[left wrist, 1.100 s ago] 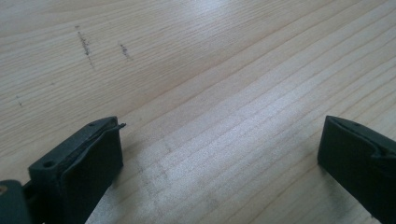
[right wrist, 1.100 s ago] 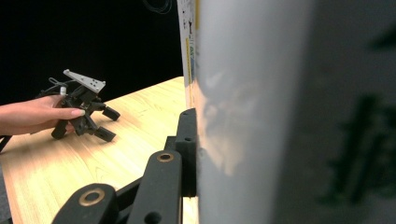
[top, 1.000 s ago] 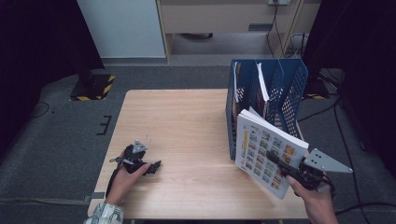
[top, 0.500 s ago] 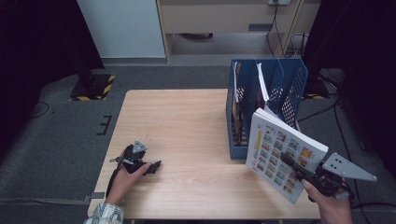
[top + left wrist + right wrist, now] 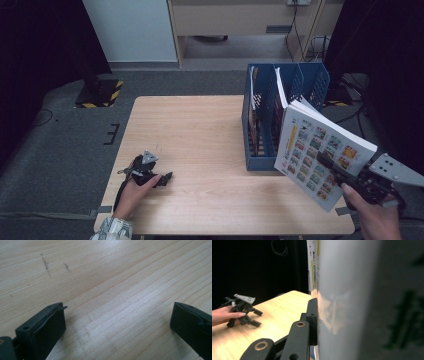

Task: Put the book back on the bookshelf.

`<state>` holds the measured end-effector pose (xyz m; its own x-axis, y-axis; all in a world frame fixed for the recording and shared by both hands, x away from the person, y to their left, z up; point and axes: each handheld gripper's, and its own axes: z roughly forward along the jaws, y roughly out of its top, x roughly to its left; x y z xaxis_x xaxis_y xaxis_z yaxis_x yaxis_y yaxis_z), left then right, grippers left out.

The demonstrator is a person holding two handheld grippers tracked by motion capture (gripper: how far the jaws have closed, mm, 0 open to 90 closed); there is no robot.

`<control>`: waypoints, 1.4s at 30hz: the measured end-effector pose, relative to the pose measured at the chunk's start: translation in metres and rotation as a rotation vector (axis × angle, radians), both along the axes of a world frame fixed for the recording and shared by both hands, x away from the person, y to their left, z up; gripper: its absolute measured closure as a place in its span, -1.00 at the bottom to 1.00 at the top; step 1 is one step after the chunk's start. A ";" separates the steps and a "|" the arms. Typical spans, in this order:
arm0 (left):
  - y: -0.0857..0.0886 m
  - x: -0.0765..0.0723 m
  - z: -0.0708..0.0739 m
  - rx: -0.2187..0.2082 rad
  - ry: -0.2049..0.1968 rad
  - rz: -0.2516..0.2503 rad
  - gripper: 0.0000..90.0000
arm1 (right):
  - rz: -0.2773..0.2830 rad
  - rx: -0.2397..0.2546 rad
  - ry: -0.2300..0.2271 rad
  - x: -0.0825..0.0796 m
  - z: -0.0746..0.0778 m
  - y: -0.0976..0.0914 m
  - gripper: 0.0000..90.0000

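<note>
Since a second ago the right gripper (image 5: 334, 169) has lifted the book (image 5: 322, 152) off the table (image 5: 200, 130) and swung it toward four o'clock, so it now hangs tilted past the table's right edge, just beside the blue file rack (image 5: 282, 117); the left gripper (image 5: 162, 179) has stayed put at seven o'clock on the table.

Thick and white-edged, the book shows a cover of small coloured picture squares in rows, with a yellow strip down one side; the print is too small to read; in the right gripper view its pale, blurred face (image 5: 352, 300) rises up the frame, with a yellow line near the edge.

One black jaw of the right gripper lies flat against the cover in that view, and the pair is clamped on the book's lower corner.

The left gripper's two jaws stand wide apart over bare wood (image 5: 112, 290), nothing between them, a hand (image 5: 134, 192) resting on it.
</note>
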<state>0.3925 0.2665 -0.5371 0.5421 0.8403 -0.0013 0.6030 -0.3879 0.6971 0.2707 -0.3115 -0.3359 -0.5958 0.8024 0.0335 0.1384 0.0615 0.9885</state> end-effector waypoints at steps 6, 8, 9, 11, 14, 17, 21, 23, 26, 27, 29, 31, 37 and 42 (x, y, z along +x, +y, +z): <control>0.000 0.000 0.000 0.000 0.000 0.001 -1.00 | -0.041 -0.006 -0.003 0.010 0.009 -0.006 0.64; 0.000 0.000 0.000 0.000 0.000 0.001 -1.00 | -0.055 0.001 0.000 0.014 0.011 -0.008 0.64; 0.000 0.000 0.000 0.000 0.000 0.002 -1.00 | -0.059 0.004 0.002 0.016 0.012 -0.009 0.64; 0.000 0.000 0.000 0.000 0.000 0.002 -1.00 | -0.071 0.003 -0.001 0.020 0.014 -0.009 0.64; 0.000 0.000 0.000 0.000 0.000 0.002 -1.00 | -0.083 -0.001 0.002 0.024 0.018 -0.009 0.64; 0.000 0.000 0.000 0.000 0.000 0.003 -1.00 | -0.108 -0.005 0.008 0.031 0.018 -0.009 0.64; 0.000 0.000 0.000 0.000 0.000 0.003 -1.00 | -0.139 -0.002 0.009 0.037 0.017 -0.012 0.64; 0.000 0.000 0.000 0.000 0.000 0.003 -1.00 | -0.156 -0.002 0.012 0.041 0.016 -0.014 0.64; 0.000 0.000 0.000 0.000 0.000 0.003 -1.00 | -0.179 0.007 0.017 0.046 0.015 -0.015 0.64; 0.000 0.000 0.000 0.000 0.000 0.003 -1.00 | -0.187 0.004 0.017 0.047 0.015 -0.016 0.64; 0.000 0.000 0.000 0.000 0.000 0.003 -1.00 | -0.202 0.004 0.021 0.050 0.014 -0.016 0.64; 0.000 0.000 0.000 0.001 0.000 0.003 -1.00 | -0.216 0.006 0.023 0.053 0.014 -0.016 0.64; 0.000 0.000 0.000 0.001 0.000 0.003 -1.00 | -0.256 0.008 0.031 0.064 0.012 -0.016 0.64; 0.000 0.000 0.000 0.000 0.000 0.003 -1.00 | -0.276 0.006 0.035 0.070 0.009 -0.017 0.64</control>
<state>0.3927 0.2662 -0.5371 0.5393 0.8421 -0.0010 0.6042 -0.3862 0.6970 0.3408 -0.3283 -0.3266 -0.3531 0.9340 0.0550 0.1829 0.0112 0.9831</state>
